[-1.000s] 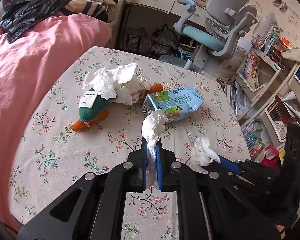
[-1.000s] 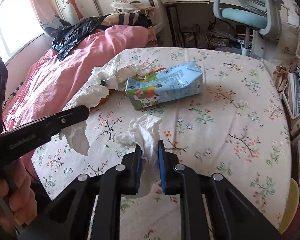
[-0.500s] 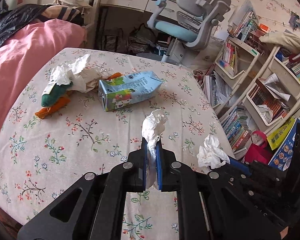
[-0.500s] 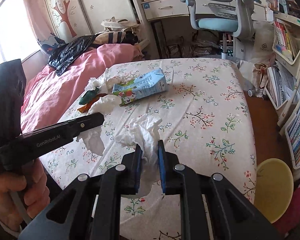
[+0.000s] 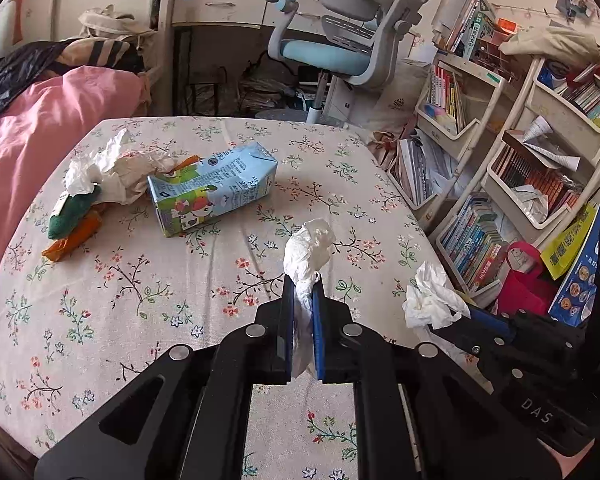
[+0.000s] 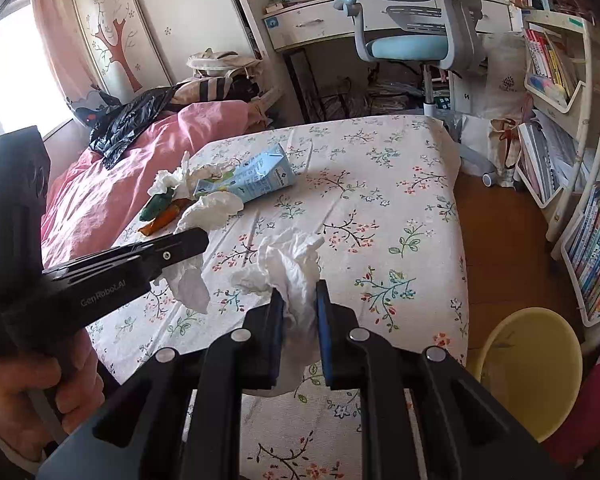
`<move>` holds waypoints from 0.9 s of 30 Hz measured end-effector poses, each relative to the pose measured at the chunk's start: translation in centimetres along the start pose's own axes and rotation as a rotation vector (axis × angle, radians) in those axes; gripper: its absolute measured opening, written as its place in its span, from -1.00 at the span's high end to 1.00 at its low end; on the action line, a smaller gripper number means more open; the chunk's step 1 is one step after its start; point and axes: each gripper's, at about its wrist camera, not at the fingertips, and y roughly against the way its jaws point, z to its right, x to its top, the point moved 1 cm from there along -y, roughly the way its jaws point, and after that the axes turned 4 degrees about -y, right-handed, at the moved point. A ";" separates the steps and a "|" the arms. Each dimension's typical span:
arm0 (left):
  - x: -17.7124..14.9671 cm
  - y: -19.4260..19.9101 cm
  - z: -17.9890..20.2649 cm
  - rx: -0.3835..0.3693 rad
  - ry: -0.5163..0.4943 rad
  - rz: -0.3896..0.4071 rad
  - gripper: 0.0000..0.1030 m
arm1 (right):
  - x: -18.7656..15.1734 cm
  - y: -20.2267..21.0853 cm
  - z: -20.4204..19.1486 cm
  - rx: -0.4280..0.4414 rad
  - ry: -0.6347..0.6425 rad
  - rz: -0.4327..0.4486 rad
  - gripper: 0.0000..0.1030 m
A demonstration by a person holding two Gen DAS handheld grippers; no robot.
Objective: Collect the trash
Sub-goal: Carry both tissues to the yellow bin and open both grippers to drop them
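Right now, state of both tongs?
Left tongs: shut on a crumpled tissue.
Right tongs: shut on a bigger tissue wad.

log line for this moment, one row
left gripper: shut on tissue | right gripper: shut on tissue wad | yellow bin: floor

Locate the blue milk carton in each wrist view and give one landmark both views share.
Left wrist: the carton lies on its side on the floral sheet, upper left of centre, right of the crumpled tissues.
Right wrist: the carton lies left of centre, far up the sheet, beyond the left gripper.
Shared landmark: the grey and blue desk chair beyond the bed's far end.
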 end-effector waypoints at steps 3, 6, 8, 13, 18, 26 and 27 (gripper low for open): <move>-0.1 -0.3 0.3 0.005 -0.010 -0.004 0.85 | 0.0 0.0 0.1 0.005 -0.007 0.003 0.68; 0.0 -0.5 0.4 0.008 -0.017 -0.007 0.85 | 0.1 0.1 0.1 0.008 -0.009 0.008 0.68; 0.1 -0.5 0.7 0.007 -0.016 -0.005 0.85 | 0.1 0.2 0.2 0.008 -0.010 0.010 0.68; 0.2 -0.9 1.5 -0.002 -0.027 -0.009 0.85 | 0.1 0.5 1.1 0.001 -0.027 0.016 0.68; 0.1 -1.5 2.4 0.002 -0.050 -0.017 0.85 | 0.0 0.7 2.0 -0.007 -0.041 0.017 0.68; 0.1 -2.2 3.7 -0.003 -0.066 -0.025 0.85 | 0.1 1.2 2.7 -0.009 -0.058 0.024 0.64; 0.1 -2.3 3.8 -0.003 -0.070 -0.027 0.85 | 0.1 1.2 2.8 -0.011 -0.059 0.025 0.64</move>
